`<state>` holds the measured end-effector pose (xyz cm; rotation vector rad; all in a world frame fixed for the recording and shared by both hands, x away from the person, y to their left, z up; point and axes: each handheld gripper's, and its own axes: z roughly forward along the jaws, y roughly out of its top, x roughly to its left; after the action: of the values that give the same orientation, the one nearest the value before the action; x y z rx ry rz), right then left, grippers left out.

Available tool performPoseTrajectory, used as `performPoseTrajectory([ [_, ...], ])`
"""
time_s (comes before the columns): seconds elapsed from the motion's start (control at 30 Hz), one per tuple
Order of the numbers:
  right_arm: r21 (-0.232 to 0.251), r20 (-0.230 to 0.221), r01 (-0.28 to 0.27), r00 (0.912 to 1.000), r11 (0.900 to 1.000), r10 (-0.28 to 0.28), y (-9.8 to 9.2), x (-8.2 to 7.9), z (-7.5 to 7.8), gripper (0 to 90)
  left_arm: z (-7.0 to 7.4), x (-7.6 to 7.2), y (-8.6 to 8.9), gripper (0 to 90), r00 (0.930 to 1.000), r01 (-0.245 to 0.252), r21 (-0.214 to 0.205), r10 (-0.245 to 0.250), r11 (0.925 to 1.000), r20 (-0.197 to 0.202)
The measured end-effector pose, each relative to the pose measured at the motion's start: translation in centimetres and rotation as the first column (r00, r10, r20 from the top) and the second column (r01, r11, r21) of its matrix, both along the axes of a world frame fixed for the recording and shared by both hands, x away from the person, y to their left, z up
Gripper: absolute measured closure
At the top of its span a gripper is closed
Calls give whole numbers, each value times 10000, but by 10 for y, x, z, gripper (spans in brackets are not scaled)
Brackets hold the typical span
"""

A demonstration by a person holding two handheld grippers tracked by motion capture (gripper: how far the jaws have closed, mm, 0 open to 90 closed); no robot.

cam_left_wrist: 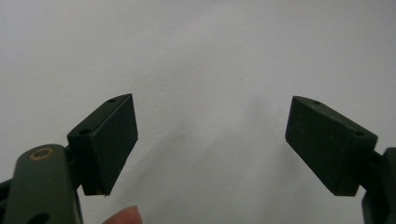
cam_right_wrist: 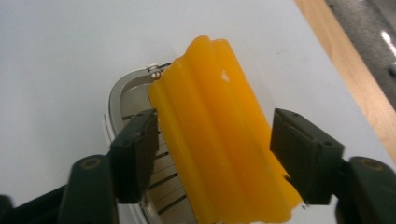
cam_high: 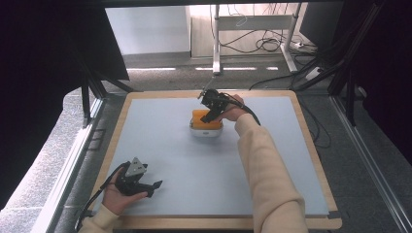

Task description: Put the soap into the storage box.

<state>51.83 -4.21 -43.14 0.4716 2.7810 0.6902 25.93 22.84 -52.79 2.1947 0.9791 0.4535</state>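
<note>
Soap set on its dish, grip let go

Your right gripper (cam_right_wrist: 212, 154) straddles the orange soap bar (cam_right_wrist: 219, 130) with pads apart; the bar rests on the white slatted dish (cam_high: 206, 130) at centre frame. Left gripper (cam_left_wrist: 210, 140), lower left, gapes empty. Only withdrawing seems left.

High view: overhead, facing forward and down on table (cam_high: 160, 160). Gripper views: close, along own jaws, left onto bare table, right sharing yellow block (cam_right_wrist: 224, 135).
</note>
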Motion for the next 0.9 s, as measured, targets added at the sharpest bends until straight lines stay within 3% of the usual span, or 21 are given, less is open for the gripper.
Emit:
performPoseTrajectory([
  [0.27,1144,259,803,9961,9902,-838,-9,-13,-1,249,0,-1,0,168,10000,-37,-59,38,10000,40],
  [0.43,2099,363,1515,9860,9659,-1625,-26,-25,3,238,3,-2,1,169,9998,-31,-117,34,9999,187],
  [0.5,2244,250,1755,9823,9586,-1857,-31,-30,4,229,2,-2,1,169,9998,-33,-83,34,10000,185],
  [0.7,2546,318,1850,9794,9492,-1994,-52,-49,3,226,3,-1,0,169,9998,-9,-28,10,10000,174],
  [0.83,2690,308,1926,9776,9437,-2083,-68,-71,-1,227,2,-2,0,168,9998,-65,-80,67,9999,176],
  [0.9,2823,309,2095,9734,9362,-2272,-77,-84,-3,232,2,-2,0,169,9998,-90,-127,92,9999,171],
])
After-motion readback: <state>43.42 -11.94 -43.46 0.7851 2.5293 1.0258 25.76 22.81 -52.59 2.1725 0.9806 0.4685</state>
